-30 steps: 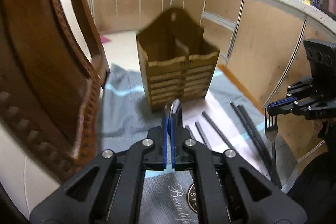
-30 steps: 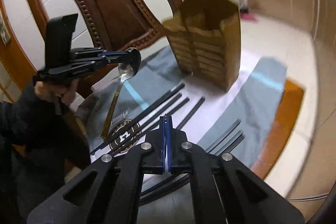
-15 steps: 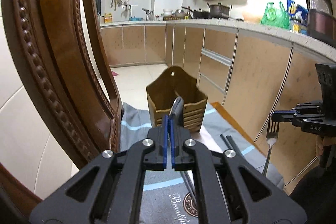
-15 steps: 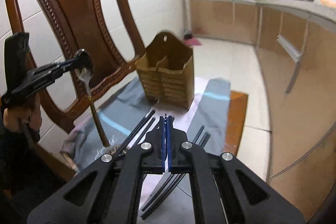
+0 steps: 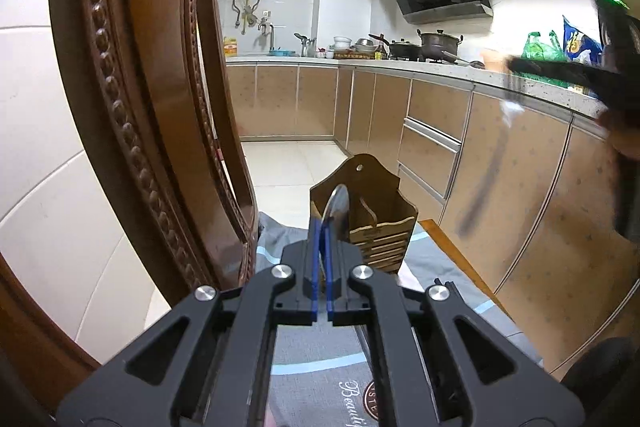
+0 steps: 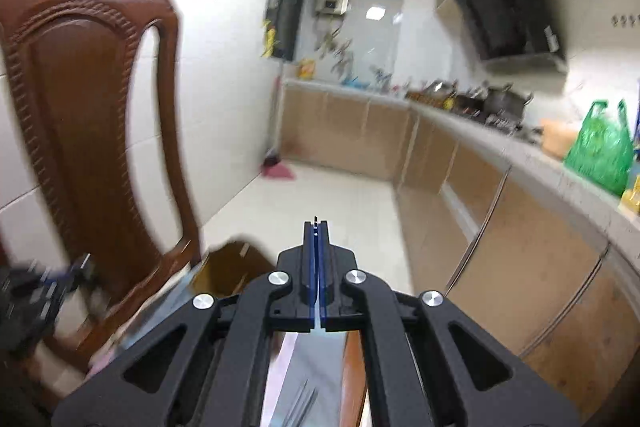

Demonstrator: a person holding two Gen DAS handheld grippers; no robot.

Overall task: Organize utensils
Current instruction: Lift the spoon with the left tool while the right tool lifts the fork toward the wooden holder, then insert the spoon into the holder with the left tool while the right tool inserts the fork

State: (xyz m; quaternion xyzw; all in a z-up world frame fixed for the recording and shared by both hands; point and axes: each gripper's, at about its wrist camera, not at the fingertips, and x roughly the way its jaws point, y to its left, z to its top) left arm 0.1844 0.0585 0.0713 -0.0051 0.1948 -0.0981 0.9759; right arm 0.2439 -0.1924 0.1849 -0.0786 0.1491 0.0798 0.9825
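Note:
My left gripper (image 5: 321, 227) is shut on a metal spoon (image 5: 338, 211); its bowl sticks up between the blue pads. It is held high, in front of the brown wooden utensil caddy (image 5: 372, 223) that stands on the grey cloth (image 5: 316, 359). My right gripper (image 6: 316, 227) is shut on a fork; in the left wrist view the blurred fork (image 5: 486, 179) hangs from it at the upper right. Only a thin tip shows between the right pads. The caddy (image 6: 232, 275) shows blurred at lower left in the right wrist view.
A carved brown wooden chair back (image 5: 152, 107) stands close on the left. Kitchen cabinets (image 5: 500, 163) and a counter with pots and bags run along the right. Black chopsticks (image 6: 300, 407) lie on the cloth below the right gripper, blurred.
Both grippers have risen and tilted up, so the table and caddy sit lower in view. The right gripper with the fork has lifted well above the cloth and is moving fast.

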